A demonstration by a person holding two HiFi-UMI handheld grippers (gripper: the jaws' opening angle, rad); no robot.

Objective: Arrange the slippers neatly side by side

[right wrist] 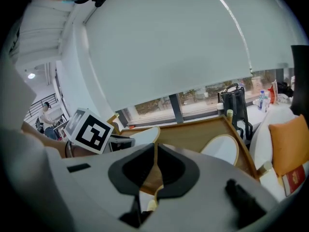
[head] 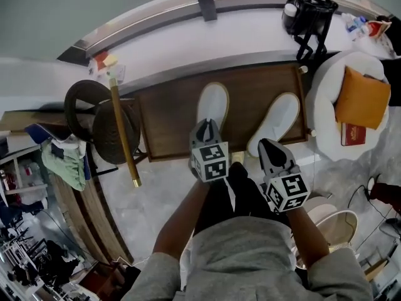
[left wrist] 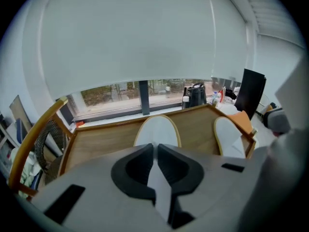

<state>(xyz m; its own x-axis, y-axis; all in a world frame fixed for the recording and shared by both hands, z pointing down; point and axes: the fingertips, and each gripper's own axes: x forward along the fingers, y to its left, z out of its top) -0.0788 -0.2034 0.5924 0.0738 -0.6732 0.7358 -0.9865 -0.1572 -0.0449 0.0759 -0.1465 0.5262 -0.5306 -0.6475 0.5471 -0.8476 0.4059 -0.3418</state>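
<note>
Two white slippers with tan rims lie toes-away on a brown wooden tray (head: 169, 115). The left slipper (head: 213, 102) (left wrist: 157, 129) points straight ahead. The right slipper (head: 282, 115) (left wrist: 227, 134) (right wrist: 221, 149) lies angled, its toe towards the right. My left gripper (head: 207, 129) (left wrist: 155, 146) is at the left slipper's heel, its jaws pressed on a white strip of it. My right gripper (head: 266, 144) (right wrist: 155, 151) sits at the right slipper's heel with its jaws together; a bit of tan rim shows below them, and I cannot tell whether it is pinched.
A dark round stool (head: 103, 121) with a wooden stick (head: 122, 130) stands left of the tray. A white armchair (head: 326, 105) with an orange cushion (head: 360, 96) stands at the right. A black bag (head: 310, 14) sits on the window sill beyond the tray.
</note>
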